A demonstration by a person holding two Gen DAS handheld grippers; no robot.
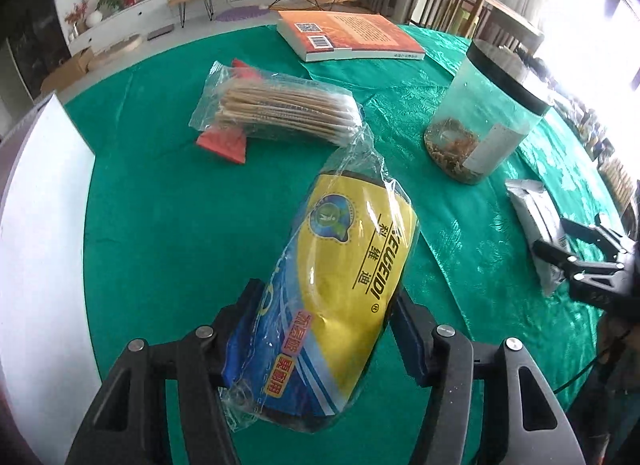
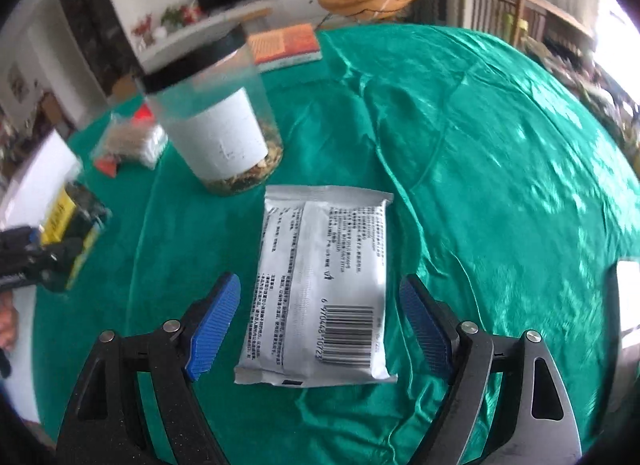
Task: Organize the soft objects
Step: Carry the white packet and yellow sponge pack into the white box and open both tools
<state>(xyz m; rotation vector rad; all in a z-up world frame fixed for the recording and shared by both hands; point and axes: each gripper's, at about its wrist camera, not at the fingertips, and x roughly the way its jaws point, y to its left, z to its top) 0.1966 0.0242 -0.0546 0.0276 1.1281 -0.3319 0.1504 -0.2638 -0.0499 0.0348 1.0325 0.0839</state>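
Left gripper (image 1: 320, 329) clamps a soft yellow-and-blue plastic packet (image 1: 340, 273); right gripper (image 2: 316, 313) hangs open over a white foil pouch (image 2: 320, 285).

The left jaws press on both sides of the yellow packet, which looks lifted off the green satin tablecloth (image 1: 160, 205). The white pouch lies flat on the cloth between the right jaws, untouched. To grip it well, lower squarely, straddle its long edges at mid-length, and close gently, since foil crumples and slips, keeping clear of the clear plastic jar (image 2: 220, 117) just beyond it.
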